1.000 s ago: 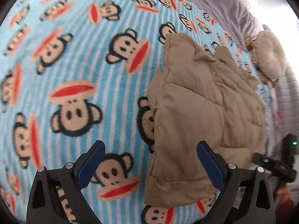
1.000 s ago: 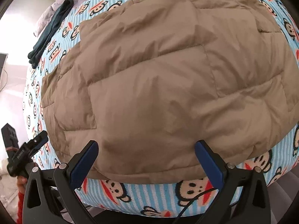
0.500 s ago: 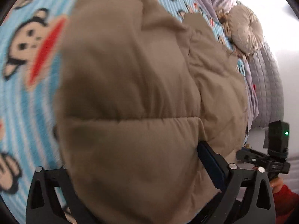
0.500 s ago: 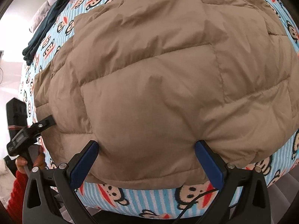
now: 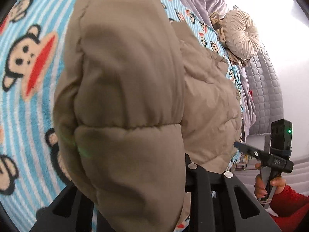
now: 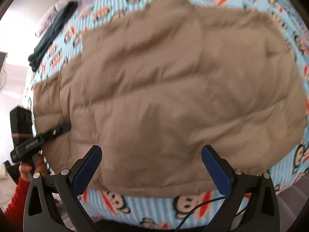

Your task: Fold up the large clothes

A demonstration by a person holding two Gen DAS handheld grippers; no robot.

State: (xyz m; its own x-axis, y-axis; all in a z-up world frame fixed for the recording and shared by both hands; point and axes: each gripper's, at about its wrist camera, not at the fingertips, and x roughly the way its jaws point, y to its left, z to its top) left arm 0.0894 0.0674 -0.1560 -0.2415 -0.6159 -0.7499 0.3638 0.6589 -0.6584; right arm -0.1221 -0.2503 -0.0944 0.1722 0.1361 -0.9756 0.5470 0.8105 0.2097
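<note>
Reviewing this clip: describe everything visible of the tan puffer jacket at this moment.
The tan puffer jacket is quilted, matte, padded fabric stitched into puffy panels. It lies spread on the monkey-print blanket, near the bed's front edge. The left tool reaches onto its left edge; in the left wrist view a thick fold bulges up between that tool's fingers, hiding their tips, apparently gripped. The right tool is open at its near edge, with no visible grip.
</note>
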